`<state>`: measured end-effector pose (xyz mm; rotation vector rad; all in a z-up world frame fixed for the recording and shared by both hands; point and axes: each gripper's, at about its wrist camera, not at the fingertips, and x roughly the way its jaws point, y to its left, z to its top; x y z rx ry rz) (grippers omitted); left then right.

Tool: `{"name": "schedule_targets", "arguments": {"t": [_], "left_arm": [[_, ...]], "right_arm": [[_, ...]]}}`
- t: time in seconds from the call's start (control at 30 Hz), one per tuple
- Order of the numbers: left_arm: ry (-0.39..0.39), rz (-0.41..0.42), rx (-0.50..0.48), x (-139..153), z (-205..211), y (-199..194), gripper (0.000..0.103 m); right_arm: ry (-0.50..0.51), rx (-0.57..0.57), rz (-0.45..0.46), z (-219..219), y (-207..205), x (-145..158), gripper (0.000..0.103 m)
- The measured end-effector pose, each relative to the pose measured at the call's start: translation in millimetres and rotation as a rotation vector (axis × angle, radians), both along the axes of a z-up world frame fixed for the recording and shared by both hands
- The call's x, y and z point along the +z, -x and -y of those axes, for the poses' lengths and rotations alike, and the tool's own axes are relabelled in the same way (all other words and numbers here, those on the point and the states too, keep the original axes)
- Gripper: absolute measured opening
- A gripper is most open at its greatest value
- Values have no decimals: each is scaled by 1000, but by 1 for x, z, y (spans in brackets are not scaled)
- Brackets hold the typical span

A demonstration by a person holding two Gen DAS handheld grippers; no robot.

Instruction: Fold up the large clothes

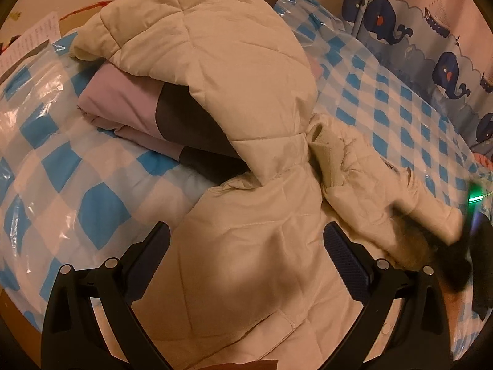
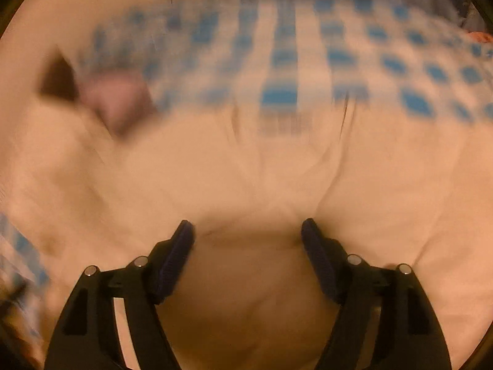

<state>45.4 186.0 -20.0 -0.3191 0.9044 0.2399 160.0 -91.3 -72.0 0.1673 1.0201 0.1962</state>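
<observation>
Cream quilted hooded jacket spread on a bed covered with a blue-and-white checked sheet under clear plastic film. The hood lies towards the far edge of the bed, draped over a folded lilac-and-brown garment that rests on the sheet beneath it. A ribbed knit cuff shows beside the collar, and a sleeve runs towards the right edge of the bed. A whale-print curtain hangs along that right side, and sheets of paper lie at the far left corner. Left hand-held gripper: fingers wide apart, poised over the jacket body with nothing between them; whether the tips touch the fabric cannot be told. At the right of the left wrist view a dark, motion-blurred shape overlaps the sleeve; its identity cannot be told. Right hand-held gripper: fingers apart, a bulge of cream jacket fabric lying between the pads without being pinched. The right wrist view is heavily blurred; the checked bed and the lilac-and-brown garment remain recognisable beyond the jacket.
</observation>
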Motion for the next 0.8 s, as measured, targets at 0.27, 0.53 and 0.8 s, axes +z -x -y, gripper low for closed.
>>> {"name": "schedule_targets", "arguments": {"t": [0.27, 0.53, 0.8], "left_arm": [[-15, -14, -30, -3, 6, -2, 96], [-32, -20, -73, -5, 15, -3, 96], [-13, -30, -88, -8, 15, -4, 96]], "right_arm": [[89, -2, 151, 10, 29, 55, 78], [273, -82, -7, 63, 50, 9, 82], [288, -210, 147, 100, 74, 55, 88]]}}
